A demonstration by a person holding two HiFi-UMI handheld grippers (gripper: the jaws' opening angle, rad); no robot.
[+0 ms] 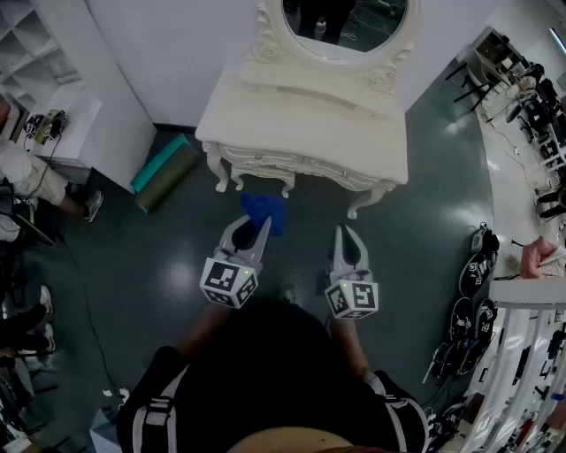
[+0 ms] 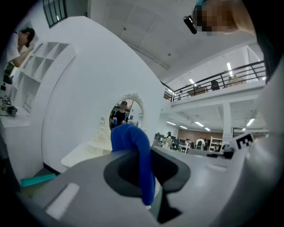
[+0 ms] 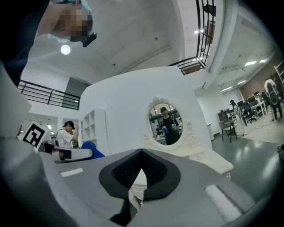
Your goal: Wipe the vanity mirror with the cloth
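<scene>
A white vanity table (image 1: 265,111) with an oval mirror (image 1: 345,22) in a carved white frame stands against the wall ahead of me. The mirror (image 3: 165,124) reflects a person in black; it also shows small in the left gripper view, mirror (image 2: 124,113). My left gripper (image 1: 258,221) is shut on a blue cloth (image 1: 265,211), held short of the table's front edge. The cloth (image 2: 135,153) bunches up between the jaws and hangs over them. My right gripper (image 1: 348,237) is shut with nothing in it, level with the left one.
A teal and a green rolled mat (image 1: 164,172) lie on the dark floor left of the vanity. White shelving (image 1: 40,53) and a person (image 1: 26,181) are at the left. Chairs and desks (image 1: 531,97) crowd the right, with a white railing (image 1: 531,354) and gear near it.
</scene>
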